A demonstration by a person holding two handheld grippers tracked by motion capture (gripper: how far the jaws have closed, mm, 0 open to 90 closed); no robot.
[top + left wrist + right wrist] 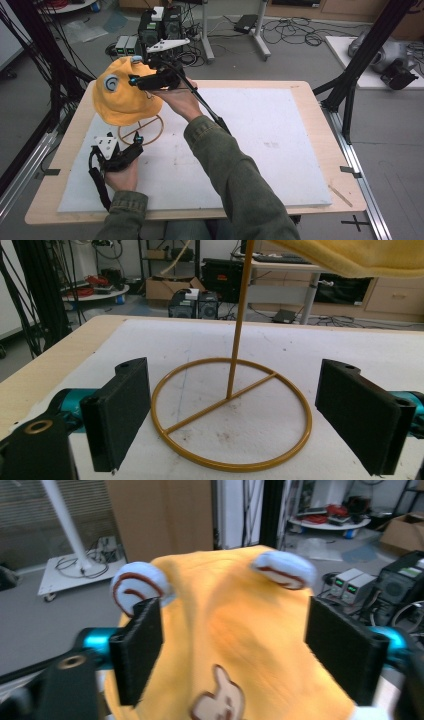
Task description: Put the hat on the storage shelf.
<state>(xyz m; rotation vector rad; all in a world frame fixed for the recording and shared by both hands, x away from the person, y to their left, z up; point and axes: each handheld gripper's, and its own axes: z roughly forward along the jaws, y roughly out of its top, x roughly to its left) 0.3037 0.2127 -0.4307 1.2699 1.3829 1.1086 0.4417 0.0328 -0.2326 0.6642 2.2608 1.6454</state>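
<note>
A yellow plush hat (122,97) with pale blue ears hangs on a gold wire stand (161,127) at the back left of the white board (260,135). My right gripper (134,80) is up at the hat's right side. In the right gripper view its jaws stand open with the hat (240,620) between and beyond them. My left gripper (137,141) is low on the board, just in front of the stand's ring base. In the left gripper view it is open (232,425), with the ring and upright rod of the stand (240,315) between its jaws and the hat's brim (350,257) overhead.
The board lies on a wooden table (310,87). Black frame posts (350,85) rise at the right edge, and dark cables hang at the left (55,75). Electronics boxes (160,25) stand on the floor behind the table.
</note>
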